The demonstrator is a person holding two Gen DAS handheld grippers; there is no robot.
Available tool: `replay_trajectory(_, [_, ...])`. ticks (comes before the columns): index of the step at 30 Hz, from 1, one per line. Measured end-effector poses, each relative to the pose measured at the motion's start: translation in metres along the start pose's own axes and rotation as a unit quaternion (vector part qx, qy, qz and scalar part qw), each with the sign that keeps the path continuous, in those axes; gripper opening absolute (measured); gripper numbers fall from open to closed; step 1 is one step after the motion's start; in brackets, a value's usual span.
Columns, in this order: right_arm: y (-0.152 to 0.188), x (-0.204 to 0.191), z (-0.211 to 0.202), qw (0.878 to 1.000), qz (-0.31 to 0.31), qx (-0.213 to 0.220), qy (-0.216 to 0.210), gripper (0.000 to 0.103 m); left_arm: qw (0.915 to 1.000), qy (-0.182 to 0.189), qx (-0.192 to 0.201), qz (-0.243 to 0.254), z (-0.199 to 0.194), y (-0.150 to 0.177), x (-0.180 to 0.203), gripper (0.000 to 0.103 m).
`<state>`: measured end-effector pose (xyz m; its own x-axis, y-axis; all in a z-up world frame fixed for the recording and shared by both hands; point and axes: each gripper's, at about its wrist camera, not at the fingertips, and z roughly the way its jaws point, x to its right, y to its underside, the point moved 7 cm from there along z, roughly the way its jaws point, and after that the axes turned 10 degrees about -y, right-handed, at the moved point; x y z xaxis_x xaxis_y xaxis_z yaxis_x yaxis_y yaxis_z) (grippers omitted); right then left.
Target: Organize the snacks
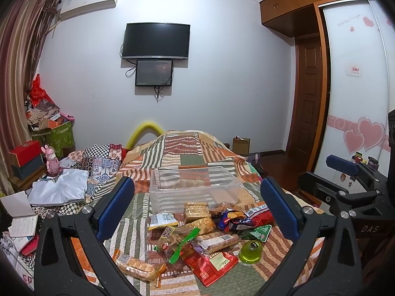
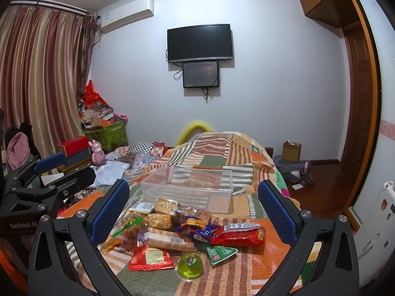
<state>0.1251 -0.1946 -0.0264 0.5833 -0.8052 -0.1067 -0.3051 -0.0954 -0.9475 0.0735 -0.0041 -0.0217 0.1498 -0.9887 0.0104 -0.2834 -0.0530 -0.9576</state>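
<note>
Nothing is in hand yet: my left gripper (image 1: 195, 209) and my right gripper (image 2: 193, 212) both hang with jaws spread wide and empty above the heap of snacks. I judge this the very start of the sorting, before the first pick.

The clear, rectangular hard-plastic storage bin (image 1: 195, 185) sits on the patchwork striped quilt (image 1: 182, 145), toward the middle of the bed and just beyond the pile. I cannot make out anything inside it for certain; the quilt pattern shows through its walls.

The snacks lie heaped near the bed's near edge, overlapping one another. There is a glossy red crinkled foil pouch with a pale label (image 2: 150, 259), a long red crisp bag lying flat (image 2: 240, 234), a small green sachet (image 2: 218, 252), a blue-and-orange wrapped pack (image 2: 197, 225), clear cellophane sleeves of golden crackers (image 2: 170, 240), and a squat, round green jelly cup with a domed top (image 2: 190, 266) standing apart at the front.

The next move, as I judge it, calls for choosing a piece lying loose on top or at the fringe, lowering one gripper over it, and closing gently. The foil and cellophane look slippery and likely to crumple; the jelly cup seems rigid but smooth and may roll out of a pinch.
</note>
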Motion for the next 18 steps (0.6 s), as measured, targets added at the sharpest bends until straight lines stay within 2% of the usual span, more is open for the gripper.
replay_trajectory(10, [0.005,0.0,0.006,1.0,0.005,-0.008,-0.004,0.103,0.9999,0.007,-0.012,-0.009,0.006,0.005,-0.006,0.103])
replay_trajectory(18, [0.02,0.005,0.016,0.999,0.009,-0.033,-0.006,0.103,0.9981,0.016,-0.058,-0.009,0.026,0.027,-0.013,0.103])
